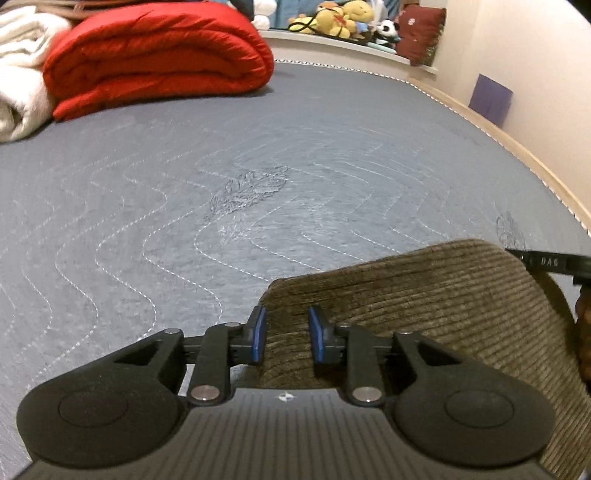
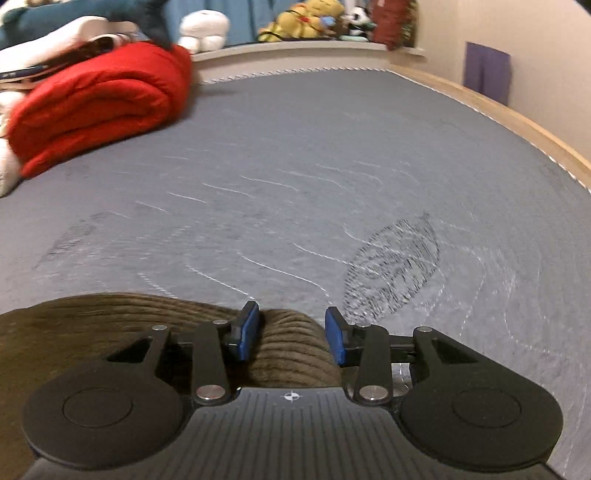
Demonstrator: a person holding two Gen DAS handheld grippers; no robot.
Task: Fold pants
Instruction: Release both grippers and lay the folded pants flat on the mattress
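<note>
Left wrist: jaws part-open astride pants [image 1: 424, 295] — right wrist alike.

Pants [image 1: 424, 314]: one pair, brown corduroy, at the near edge of the mattress [image 1: 258, 147]. Grippers: two, left gripper [image 1: 285, 338] and right gripper [image 2: 291, 338]. Red quilt [image 1: 159, 55]: one, folded, at the far left corner. White blanket [image 1: 18, 74]: one, beside it. Plush toys [image 1: 340, 18]: several on the ledge past the far edge, too blurred to count. Purple sheet [image 1: 490, 98]: one, on the wall.
</note>
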